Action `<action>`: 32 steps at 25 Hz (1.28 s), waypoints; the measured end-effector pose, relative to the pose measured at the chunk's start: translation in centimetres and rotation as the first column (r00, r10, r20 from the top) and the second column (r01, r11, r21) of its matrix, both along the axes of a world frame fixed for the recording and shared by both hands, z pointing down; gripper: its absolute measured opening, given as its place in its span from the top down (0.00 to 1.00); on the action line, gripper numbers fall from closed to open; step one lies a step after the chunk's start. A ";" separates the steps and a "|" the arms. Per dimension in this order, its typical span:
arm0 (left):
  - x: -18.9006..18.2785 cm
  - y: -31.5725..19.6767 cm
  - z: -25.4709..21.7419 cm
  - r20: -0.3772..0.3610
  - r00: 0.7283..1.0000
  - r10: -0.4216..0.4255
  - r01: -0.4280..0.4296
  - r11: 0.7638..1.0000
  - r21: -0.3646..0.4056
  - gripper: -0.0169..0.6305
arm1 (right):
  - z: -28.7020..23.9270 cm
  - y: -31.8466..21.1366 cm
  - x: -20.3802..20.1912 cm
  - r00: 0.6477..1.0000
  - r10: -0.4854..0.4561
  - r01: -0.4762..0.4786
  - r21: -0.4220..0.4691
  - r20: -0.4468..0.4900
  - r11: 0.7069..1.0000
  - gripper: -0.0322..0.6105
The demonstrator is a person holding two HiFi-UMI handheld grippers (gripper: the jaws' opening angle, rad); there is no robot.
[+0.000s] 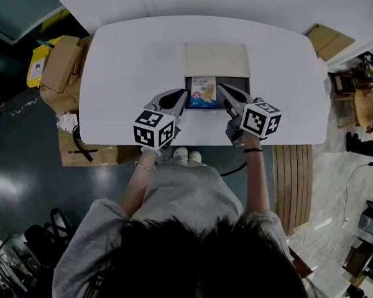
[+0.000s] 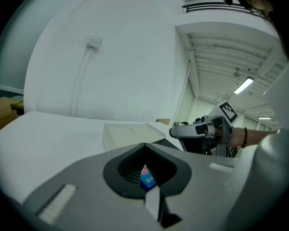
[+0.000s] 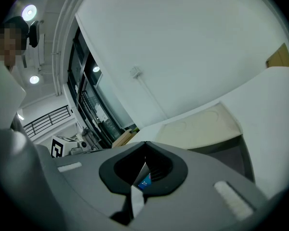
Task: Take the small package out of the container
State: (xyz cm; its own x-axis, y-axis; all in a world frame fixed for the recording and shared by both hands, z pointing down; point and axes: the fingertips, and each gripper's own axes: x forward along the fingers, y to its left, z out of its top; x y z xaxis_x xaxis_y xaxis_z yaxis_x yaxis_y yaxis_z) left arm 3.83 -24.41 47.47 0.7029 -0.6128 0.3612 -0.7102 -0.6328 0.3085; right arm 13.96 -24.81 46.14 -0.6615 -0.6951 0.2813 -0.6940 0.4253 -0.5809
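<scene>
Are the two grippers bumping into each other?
Apart. The head view shows the left gripper and right gripper with the small package lying between them.

Open container (image 1: 233,81) reachable from above; lid (image 1: 216,59) lies just behind; table (image 1: 130,61) free either side.

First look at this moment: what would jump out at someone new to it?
A blue-and-white small package lies in a dark open container at the middle of the white table, with a beige lid just behind it. The left tongs and right tongs, both shut, flank the package from the near side.
</scene>
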 end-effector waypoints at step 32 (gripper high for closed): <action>1.2 -0.9 3.4 -0.037 0.999 0.033 -0.036 0.996 -0.086 0.98 | 7.1 -0.7 0.3 0.985 -0.170 0.142 -0.410 -0.034 0.901 0.76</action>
